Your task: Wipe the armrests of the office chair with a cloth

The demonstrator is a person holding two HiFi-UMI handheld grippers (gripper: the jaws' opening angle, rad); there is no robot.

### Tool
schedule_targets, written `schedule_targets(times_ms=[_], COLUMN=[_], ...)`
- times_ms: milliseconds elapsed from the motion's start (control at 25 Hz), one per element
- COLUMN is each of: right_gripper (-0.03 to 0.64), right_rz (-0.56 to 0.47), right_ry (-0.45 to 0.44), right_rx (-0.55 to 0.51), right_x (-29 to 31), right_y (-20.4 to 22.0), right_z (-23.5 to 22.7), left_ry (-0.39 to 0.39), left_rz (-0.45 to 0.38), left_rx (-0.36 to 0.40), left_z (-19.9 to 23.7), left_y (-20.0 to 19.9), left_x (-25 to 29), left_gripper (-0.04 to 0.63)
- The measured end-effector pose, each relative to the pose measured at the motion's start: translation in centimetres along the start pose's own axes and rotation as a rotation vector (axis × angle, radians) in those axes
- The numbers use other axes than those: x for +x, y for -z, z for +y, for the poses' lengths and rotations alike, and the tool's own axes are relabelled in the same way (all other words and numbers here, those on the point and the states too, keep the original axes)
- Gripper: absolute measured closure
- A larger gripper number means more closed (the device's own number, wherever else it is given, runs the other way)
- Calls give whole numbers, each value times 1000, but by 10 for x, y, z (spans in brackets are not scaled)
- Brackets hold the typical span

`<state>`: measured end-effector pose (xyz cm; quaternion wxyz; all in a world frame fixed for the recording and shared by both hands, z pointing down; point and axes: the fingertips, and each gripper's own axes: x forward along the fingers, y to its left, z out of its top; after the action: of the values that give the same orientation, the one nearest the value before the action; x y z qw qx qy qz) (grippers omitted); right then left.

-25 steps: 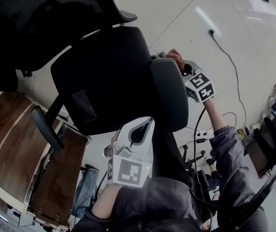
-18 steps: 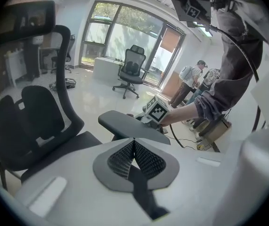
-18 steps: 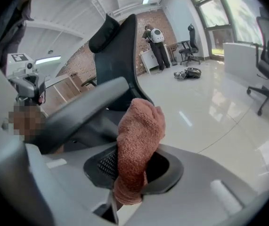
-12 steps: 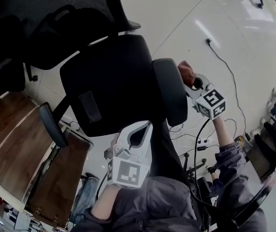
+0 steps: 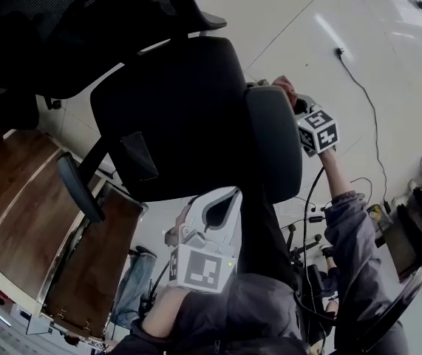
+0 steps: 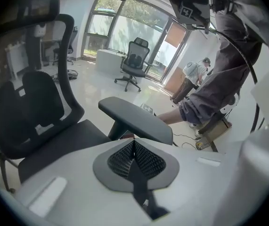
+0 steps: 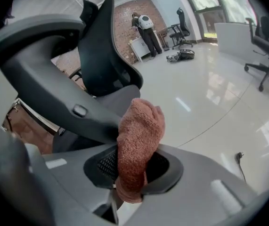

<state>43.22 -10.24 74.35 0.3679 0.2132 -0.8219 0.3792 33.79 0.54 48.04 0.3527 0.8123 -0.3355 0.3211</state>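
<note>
Filling most of the head view, the black office chair (image 5: 174,117) stood on the pale floor (image 5: 284,21). The right gripper (image 7: 132,171) was clamped on the reddish cloth (image 7: 139,135), which lay against the far outer side of the right armrest (image 5: 273,143). The left gripper (image 6: 134,157) hung near the seat's near edge, its jaws together on nothing.

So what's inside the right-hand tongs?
A reddish-brown cloth, pinched in the right tongs next to the chair's armrest. Its lower end sinks between the pads, so that part is hidden.
</note>
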Motion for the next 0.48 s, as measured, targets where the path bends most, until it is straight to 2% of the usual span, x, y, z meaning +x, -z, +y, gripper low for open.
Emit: schedule_targets(times_ms=[200,480], right_gripper=[525,525], right_rz=[47,-19], right_ry=[-23,-65], right_rx=[7,0], right_x=[26,-5], right_y=[6,-17], right_z=[-9,10], left_ry=[0,-5], left_rz=[17,20], left_rx=[-11,7], left_z=[4,-2], left_y=[-5,-22], left_x=[18,19], left_gripper=[580,580])
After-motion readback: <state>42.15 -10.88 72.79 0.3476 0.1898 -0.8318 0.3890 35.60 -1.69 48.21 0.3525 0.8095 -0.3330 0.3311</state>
